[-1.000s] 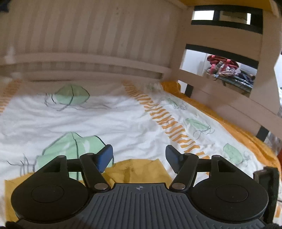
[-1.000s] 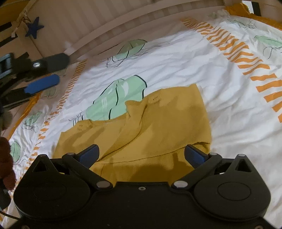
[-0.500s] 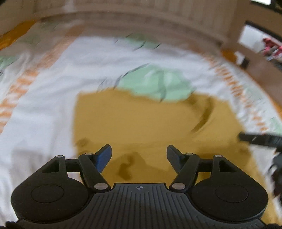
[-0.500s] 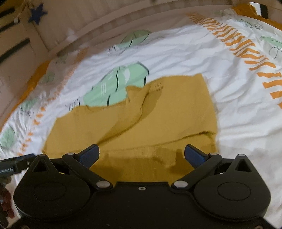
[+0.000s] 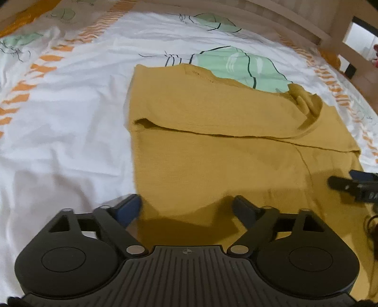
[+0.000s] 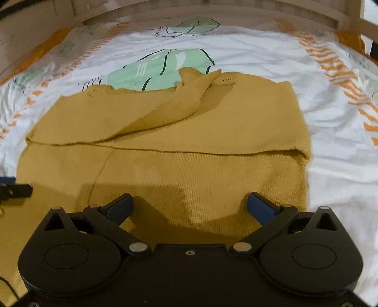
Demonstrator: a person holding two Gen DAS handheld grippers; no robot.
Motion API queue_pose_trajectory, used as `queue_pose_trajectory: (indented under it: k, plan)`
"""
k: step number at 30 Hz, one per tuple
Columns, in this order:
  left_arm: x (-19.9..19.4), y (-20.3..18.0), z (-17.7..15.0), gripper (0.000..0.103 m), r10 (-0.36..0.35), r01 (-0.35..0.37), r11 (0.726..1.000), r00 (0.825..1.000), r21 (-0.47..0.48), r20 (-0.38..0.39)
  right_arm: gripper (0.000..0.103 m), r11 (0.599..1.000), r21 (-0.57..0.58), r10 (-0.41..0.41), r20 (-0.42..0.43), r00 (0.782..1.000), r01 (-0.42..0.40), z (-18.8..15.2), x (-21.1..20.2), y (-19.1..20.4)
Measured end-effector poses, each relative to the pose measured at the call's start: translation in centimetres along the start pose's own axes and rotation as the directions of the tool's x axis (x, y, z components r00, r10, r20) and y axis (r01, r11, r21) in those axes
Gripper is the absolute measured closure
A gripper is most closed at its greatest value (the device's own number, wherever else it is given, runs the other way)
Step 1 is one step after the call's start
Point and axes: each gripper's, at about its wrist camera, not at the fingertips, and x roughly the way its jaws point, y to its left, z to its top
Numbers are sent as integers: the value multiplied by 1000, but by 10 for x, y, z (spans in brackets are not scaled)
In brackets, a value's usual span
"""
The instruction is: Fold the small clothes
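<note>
A mustard-yellow knit garment (image 5: 212, 151) (image 6: 179, 146) lies spread on the bed, near the middle of the sheet and reaching toward the near edge where both tools are. Its far part is doubled over the near part, leaving a long fold edge that runs across the cloth from side to side. A loose flap (image 6: 179, 104) lies diagonally on top of the folded layer, its tip rumpled at the far hem, where small eyelet holes show in the knit. A seam runs from the fold line toward the near edge.

The left gripper (image 5: 186, 207) sits low over the near left corner of the garment with its fingers spread apart and nothing between them; the left finger (image 5: 128, 207) is at the cloth's side edge, over the line between knit and sheet, and the other is over the cloth. The right gripper (image 6: 190, 204) is likewise released, its blue-padded fingers wide apart above the near right part of the garment. Whether either pair touches the fabric cannot be told. Each tool's tip shows at the side of the other's view.

Under the garment is a white bed sheet (image 5: 66, 132) (image 6: 335, 170) printed with green leaf shapes and orange dashed bands. A pale wooden bed rail (image 5: 307, 26) (image 6: 212, 11) runs along the far edge.
</note>
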Motion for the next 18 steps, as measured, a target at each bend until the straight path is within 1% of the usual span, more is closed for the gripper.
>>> queue_pose_trajectory:
  k: [2, 4, 6, 8, 9, 10, 14, 18]
  plan:
    - [2, -2, -2, 11, 12, -12, 1000, 1000, 11, -6, 0, 999, -38, -11, -11, 1000, 10, 1, 1, 4]
    - [5, -7, -2, 9, 31, -30, 998, 999, 48, -35, 2, 999, -36, 12, -30, 999, -13, 6, -2, 1]
    - [7, -9, -1, 8, 46, -41, 996, 997, 76, -65, 24, 999, 22, 47, -8, 999, -47, 12, -11, -7]
    - [7, -8, 0, 8, 45, -40, 996, 996, 74, -78, 33, 992, 82, 89, 32, 996, -91, 22, -19, -15]
    - [7, -7, -1, 9, 41, -35, 997, 996, 67, -79, 33, 989, 105, 101, 59, 993, -107, 29, -22, -20]
    - [7, -6, -1, 9, 36, -32, 998, 996, 62, -78, 33, 987, 120, 95, 85, 992, -105, 38, -24, -23]
    - [5, -4, -2, 9, 33, -30, 999, 997, 46, -74, 33, 993, 110, 26, 156, 987, -43, 79, -16, -28]
    - [5, -5, -2, 9, 42, -39, 998, 996, 49, -72, 33, 987, 159, 6, 170, 985, -33, 112, 6, -36]
